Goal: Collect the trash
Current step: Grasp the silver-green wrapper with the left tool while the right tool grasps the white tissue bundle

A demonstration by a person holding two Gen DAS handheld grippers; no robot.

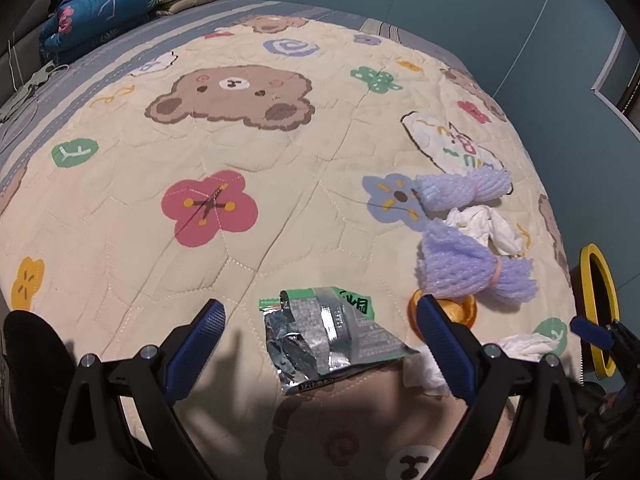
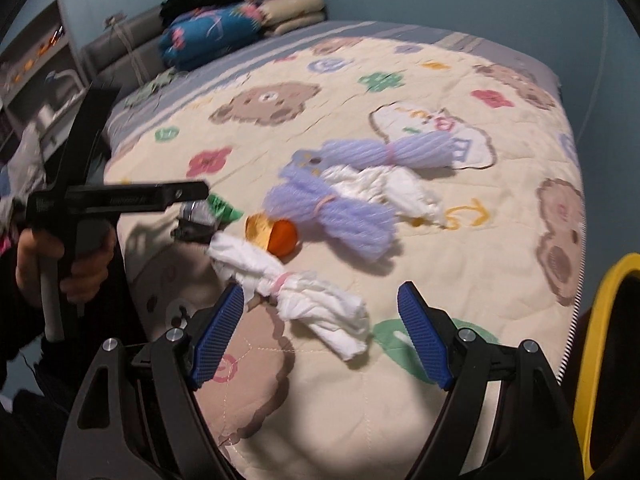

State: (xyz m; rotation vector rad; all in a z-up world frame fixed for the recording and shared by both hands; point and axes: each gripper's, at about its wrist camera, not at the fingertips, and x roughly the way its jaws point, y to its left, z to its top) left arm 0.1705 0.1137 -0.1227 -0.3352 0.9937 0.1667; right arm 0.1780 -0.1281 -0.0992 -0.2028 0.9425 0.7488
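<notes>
Trash lies on a cartoon quilt on a bed. A crumpled silver and green foil wrapper (image 1: pixel 328 338) lies between the wide-open fingers of my left gripper (image 1: pixel 320 316). Beside it are an orange wrapper (image 1: pixel 466 310), two purple foam nets (image 1: pixel 472 268) and white tissue wads (image 1: pixel 486 226). My right gripper (image 2: pixel 320 312) is open, its fingers either side of a white tissue bundle tied with a pink band (image 2: pixel 304 300). The purple nets (image 2: pixel 340 212), the orange wrapper (image 2: pixel 276 232) and the foil wrapper (image 2: pixel 208 212) also show in the right wrist view.
A yellow-rimmed bin (image 1: pixel 598 308) stands at the bed's right edge, also in the right wrist view (image 2: pixel 600 344). Folded blankets (image 1: pixel 104 8) are stacked at the head of the bed. A shelf (image 2: pixel 36 76) stands left of the bed.
</notes>
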